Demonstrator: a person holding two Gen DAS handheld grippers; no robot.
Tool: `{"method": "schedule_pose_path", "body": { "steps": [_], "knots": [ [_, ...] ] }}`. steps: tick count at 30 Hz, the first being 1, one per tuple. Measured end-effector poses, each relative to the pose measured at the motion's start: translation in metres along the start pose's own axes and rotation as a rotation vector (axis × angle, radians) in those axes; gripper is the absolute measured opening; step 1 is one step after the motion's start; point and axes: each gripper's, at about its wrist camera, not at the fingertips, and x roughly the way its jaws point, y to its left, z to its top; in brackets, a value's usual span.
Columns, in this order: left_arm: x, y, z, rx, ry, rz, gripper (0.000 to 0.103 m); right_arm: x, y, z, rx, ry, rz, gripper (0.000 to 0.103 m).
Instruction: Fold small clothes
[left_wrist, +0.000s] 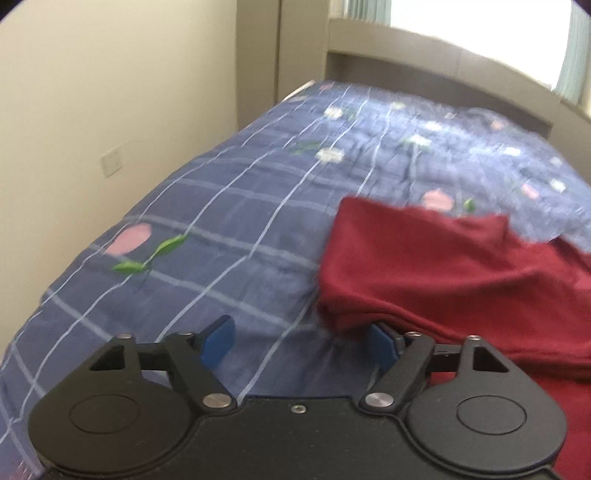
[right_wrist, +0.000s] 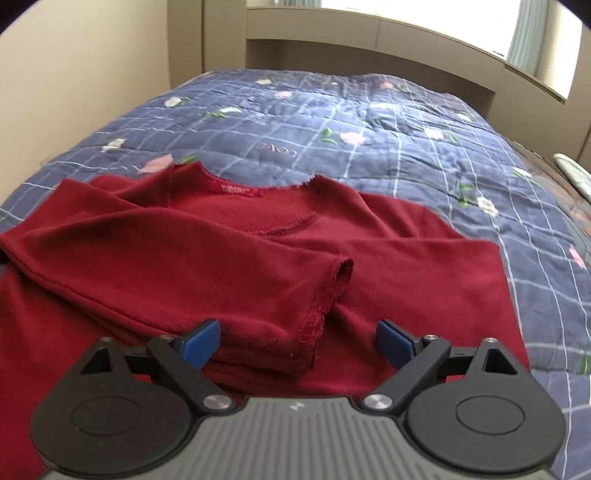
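1. Red top lies spread on the blue checked quilt, neckline toward 12 o'clock, one sleeve folded across its body.
2. Right gripper hovers over the sleeve cuff — jaws spread, holding nothing.
3. Left gripper sits with the top's folded edge at its 2 o'clock — jaws spread, its right pad touching the cloth.

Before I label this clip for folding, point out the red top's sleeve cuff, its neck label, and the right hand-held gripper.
sleeve cuff (right_wrist: 327, 295), right wrist view, frayed open end.
neck label (right_wrist: 236, 189), right wrist view, back collar.
right hand-held gripper (right_wrist: 297, 345), right wrist view, midway between open fingertips.
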Motion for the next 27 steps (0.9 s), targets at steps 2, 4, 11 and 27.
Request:
{"method": "schedule_pose_path", "body": {
  "steps": [2,4,11,27],
  "knots": [
    [-0.001,-0.001,0.002,0.021,-0.027,-0.028,0.053,0.002,0.003,-0.002,0.010,0.005,-0.018,0.098],
    [0.002,-0.003,0.004,0.045,-0.030,-0.039,0.035,0.003,0.004,-0.003,0.018,0.010,-0.033,0.099],
    [0.004,-0.003,0.001,0.055,-0.010,-0.045,0.016,0.006,0.006,-0.004,0.027,0.021,-0.084,0.101],
    [-0.032,0.015,-0.018,-0.008,0.083,-0.089,0.089,-0.072,-0.025,-0.051,0.162,0.063,-0.056,0.103]
  ]
}}
